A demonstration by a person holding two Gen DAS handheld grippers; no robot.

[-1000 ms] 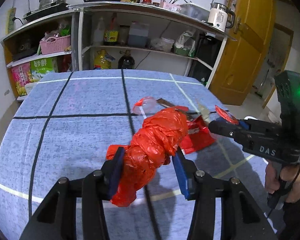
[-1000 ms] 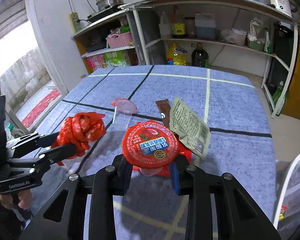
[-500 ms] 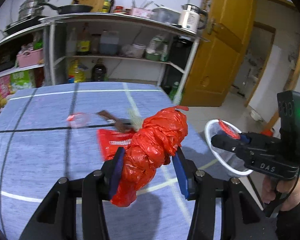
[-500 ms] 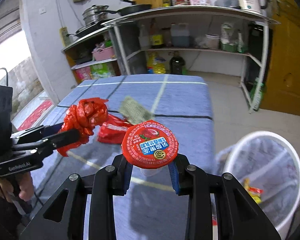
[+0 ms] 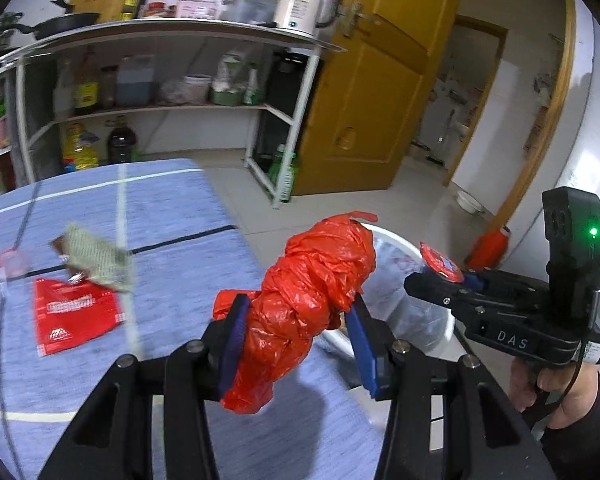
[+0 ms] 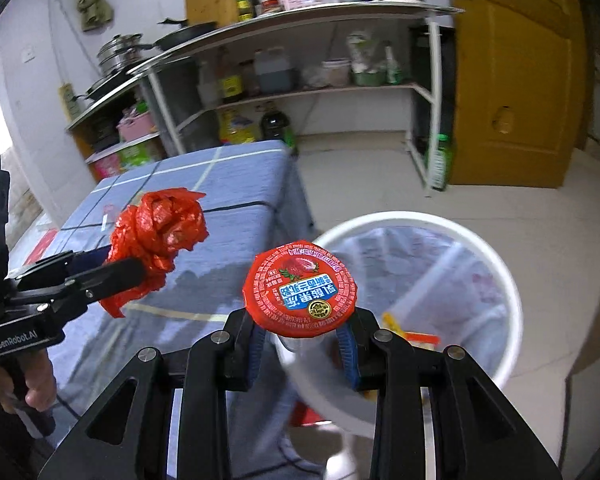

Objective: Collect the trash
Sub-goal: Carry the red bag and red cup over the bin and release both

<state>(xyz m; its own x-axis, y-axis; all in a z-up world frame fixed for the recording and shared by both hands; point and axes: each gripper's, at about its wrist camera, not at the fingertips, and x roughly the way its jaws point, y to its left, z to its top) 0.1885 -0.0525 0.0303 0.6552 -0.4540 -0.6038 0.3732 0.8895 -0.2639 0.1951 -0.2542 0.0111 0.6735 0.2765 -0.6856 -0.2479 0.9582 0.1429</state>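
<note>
My left gripper (image 5: 298,340) is shut on a crumpled red plastic bag (image 5: 312,296), held over the table's right edge; the same bag (image 6: 156,236) shows at left in the right wrist view. My right gripper (image 6: 302,344) is shut on a small clear cup with a red foil lid (image 6: 300,290), held above the near rim of a white trash bin (image 6: 496,256) lined with clear plastic. In the left wrist view that cup (image 5: 440,266) and the bin (image 5: 400,280) sit to the right. A red wrapper (image 5: 74,314) and a grey-green sachet (image 5: 96,258) lie on the blue table (image 5: 172,240).
A metal shelf rack (image 5: 160,80) with bottles, pans and a kettle stands behind the table. A yellow door (image 5: 384,92) is to the right. Some scraps (image 6: 408,332) lie in the bin. A clear lid (image 5: 10,262) rests at the table's left.
Both grippers swung right with their loads, from over the table's middle to its right edge. The trash bin has come into view below the right gripper.
</note>
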